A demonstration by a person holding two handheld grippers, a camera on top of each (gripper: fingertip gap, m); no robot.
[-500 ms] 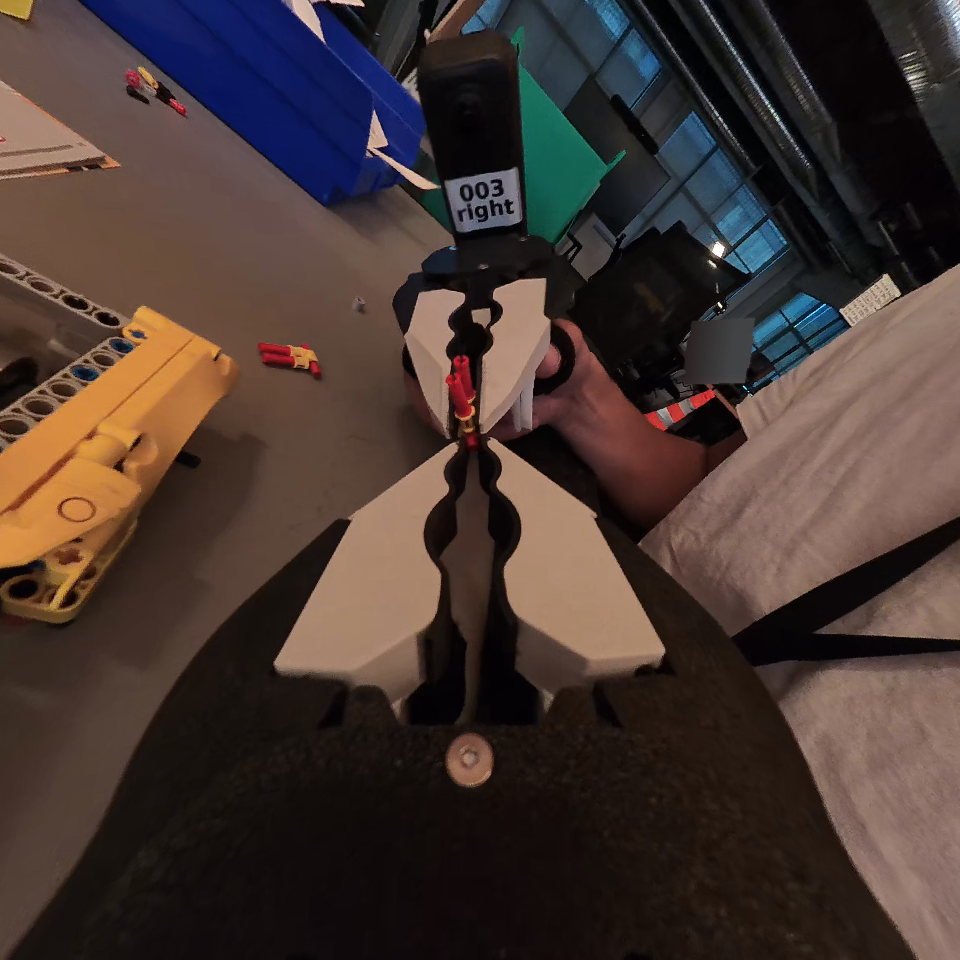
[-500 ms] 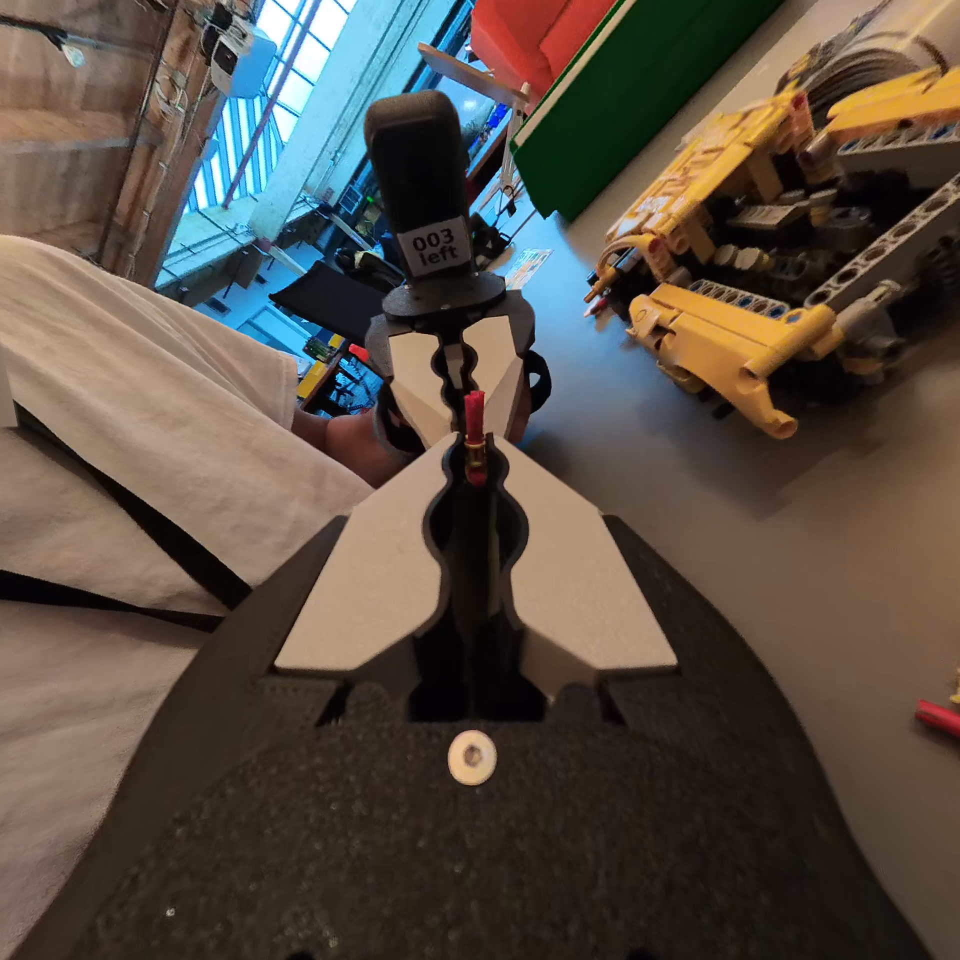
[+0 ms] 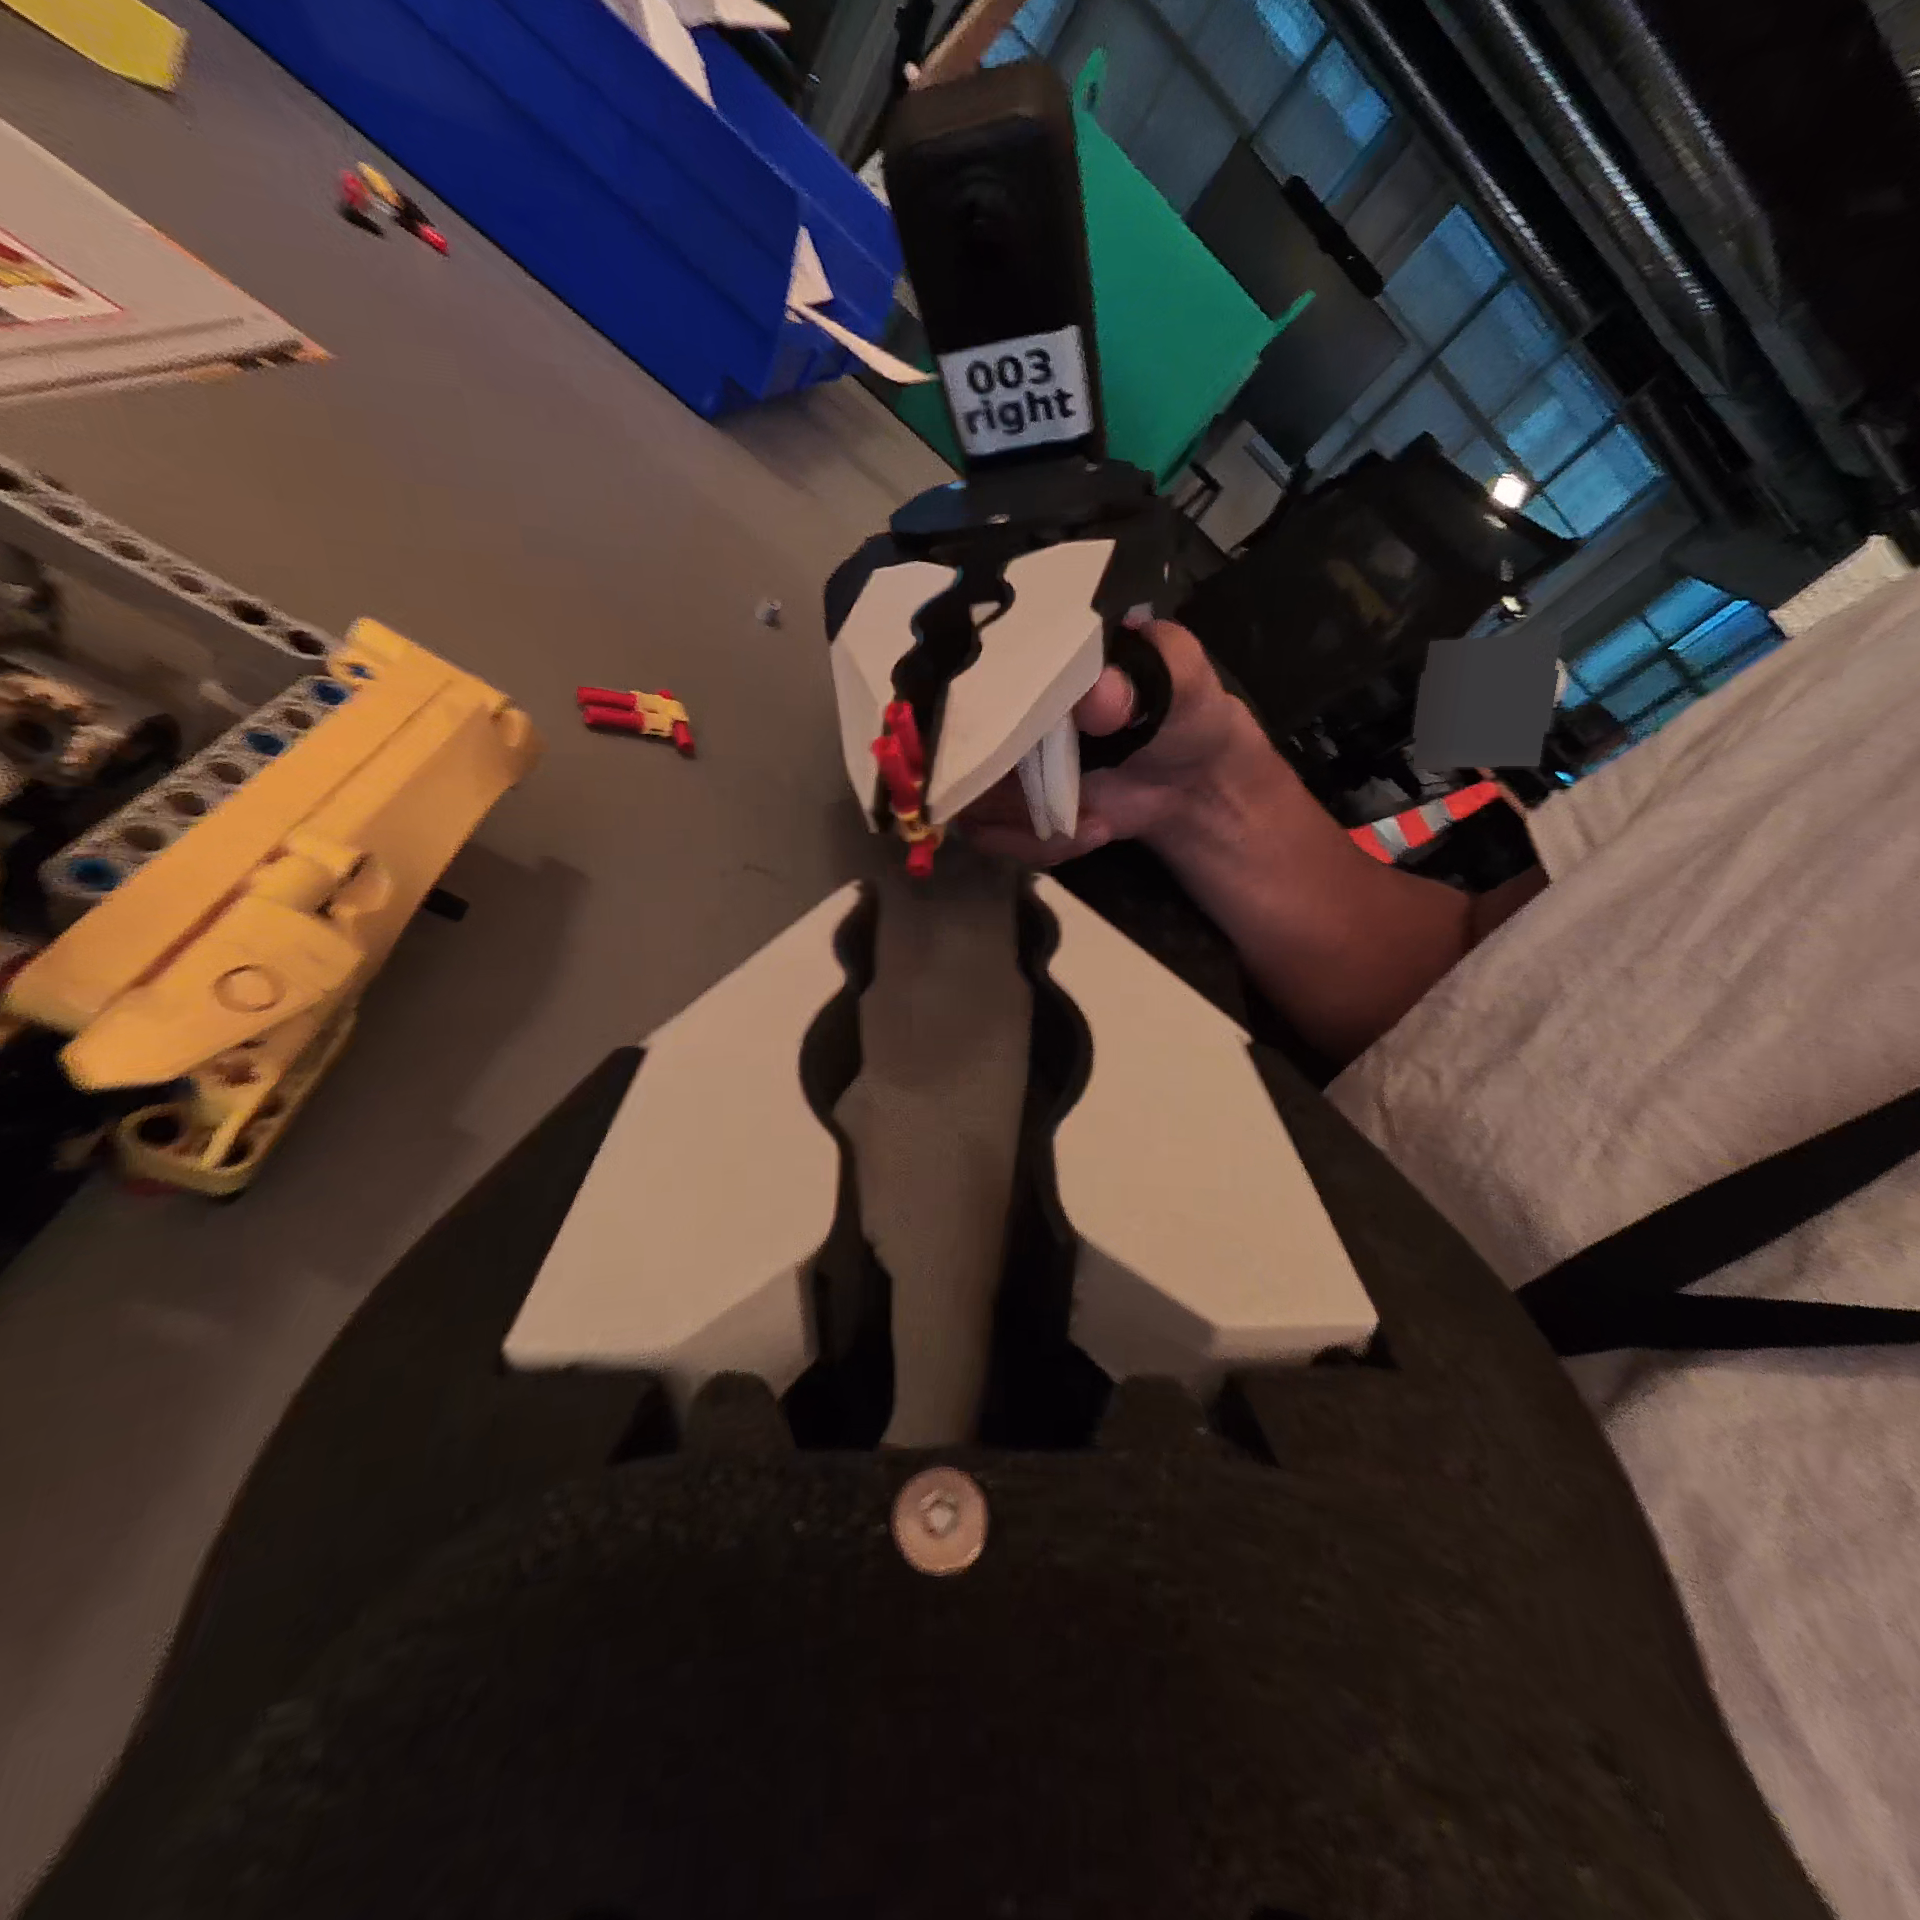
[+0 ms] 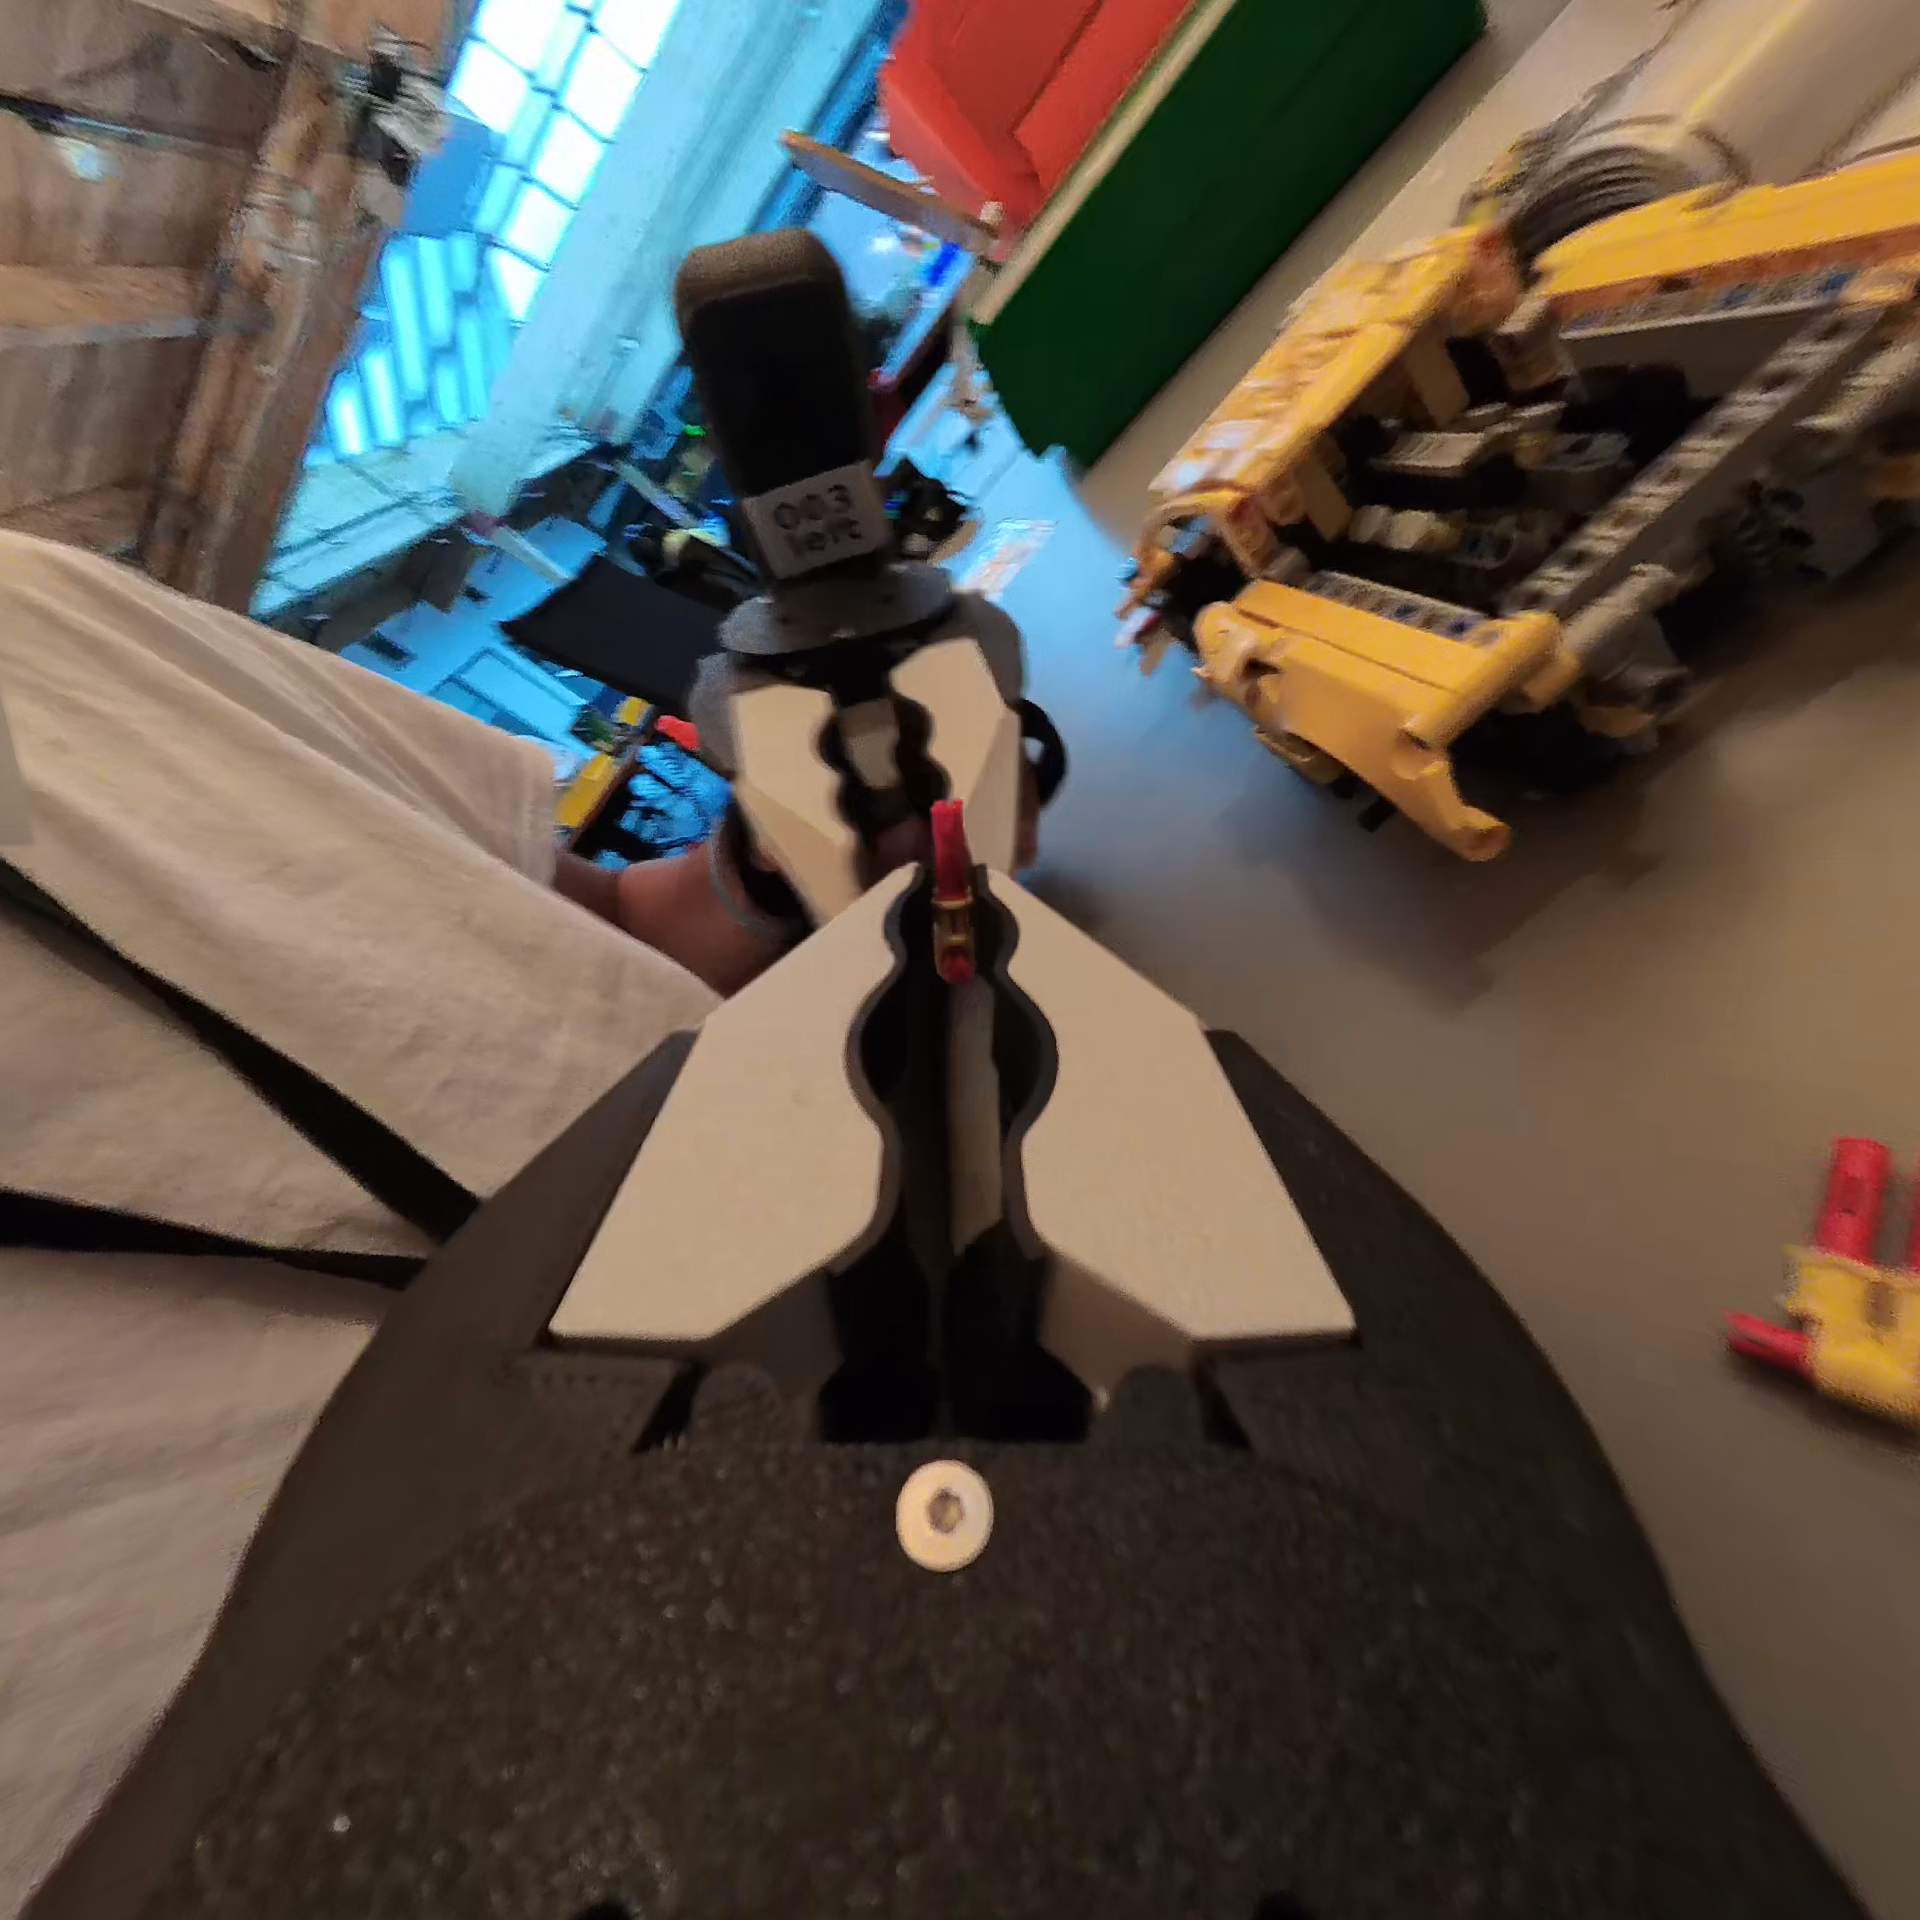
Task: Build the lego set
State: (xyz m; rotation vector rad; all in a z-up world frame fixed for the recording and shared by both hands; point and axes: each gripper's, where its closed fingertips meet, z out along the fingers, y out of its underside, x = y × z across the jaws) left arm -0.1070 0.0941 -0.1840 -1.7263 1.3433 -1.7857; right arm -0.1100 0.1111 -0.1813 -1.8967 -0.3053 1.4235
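Observation:
My right gripper (image 4: 951, 883) is shut on a small piece of red pins with a yellow connector (image 4: 951, 902); one red pin sticks out past its tips. In the left wrist view the right gripper (image 3: 906, 826) faces me with that piece (image 3: 900, 769) between its fingers. My left gripper (image 3: 951, 888) is open and empty, just short of the piece; the right wrist view shows it (image 4: 894, 831) right behind the red pin. The large yellow and grey lego model (image 3: 260, 883) lies on the grey table (image 3: 520, 499) to the left, and it also shows in the right wrist view (image 4: 1382, 707).
A second red and yellow piece (image 3: 636, 717) lies on the table, also in the right wrist view (image 4: 1860, 1309). Blue bins (image 3: 582, 177), a green bin (image 3: 1153, 312), a booklet (image 3: 104, 312) and small parts (image 3: 390, 208) lie farther back. The person's white shirt (image 3: 1662, 1039) is close. The tips of both grippers are at nearly the same place.
My left gripper has opened and let go of the piece's end. The right gripper keeps the piece and has tilted. The two grippers have drawn slightly apart.

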